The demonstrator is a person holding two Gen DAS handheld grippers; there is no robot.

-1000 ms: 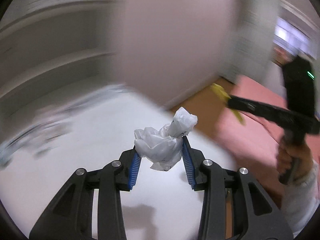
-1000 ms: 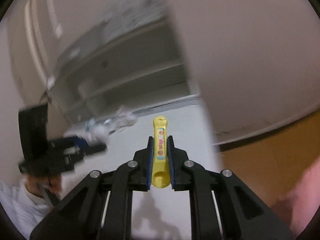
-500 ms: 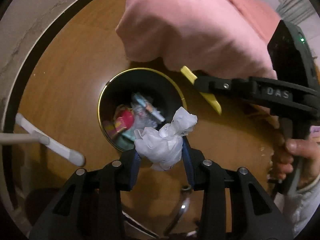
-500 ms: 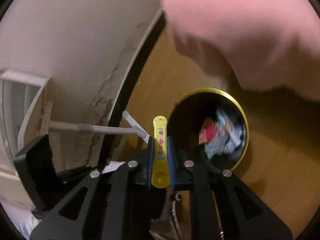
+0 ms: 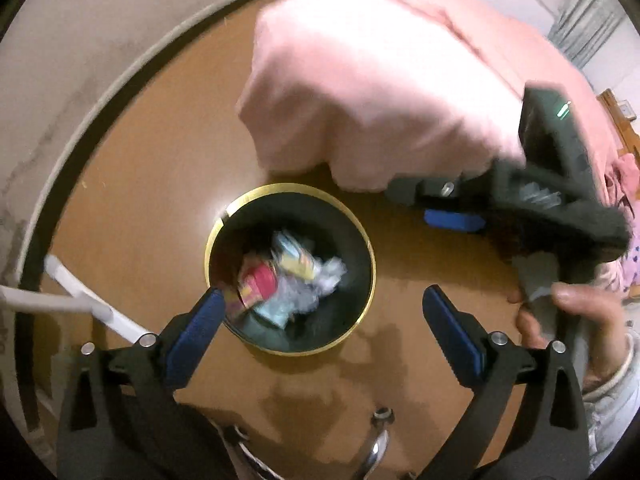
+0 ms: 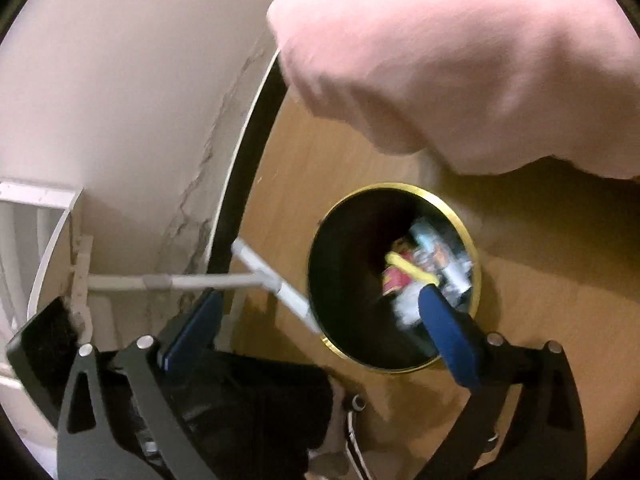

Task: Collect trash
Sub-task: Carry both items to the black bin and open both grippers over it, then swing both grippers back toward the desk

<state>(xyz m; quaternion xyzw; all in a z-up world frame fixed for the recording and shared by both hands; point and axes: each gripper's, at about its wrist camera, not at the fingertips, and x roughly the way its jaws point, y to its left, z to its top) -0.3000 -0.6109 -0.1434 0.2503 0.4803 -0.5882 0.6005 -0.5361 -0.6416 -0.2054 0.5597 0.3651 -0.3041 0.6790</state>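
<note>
Both tools, left (image 5: 320,308) and right (image 6: 320,312), gape empty above the gold-rimmed bin (image 5: 362,240) holding crumpled wrappers (image 5: 288,280).

We see a round black bin with a shiny brass-coloured metal rim (image 5: 370,258) on a smooth, faintly glossy brown wood-look floor (image 5: 152,168). Inside lie crinkled glossy plastic wrappers (image 5: 298,280). A soft matt pink cloth (image 6: 460,60) hangs above; the cream wall's plaster (image 6: 192,208) looks cracked and rough.
</note>
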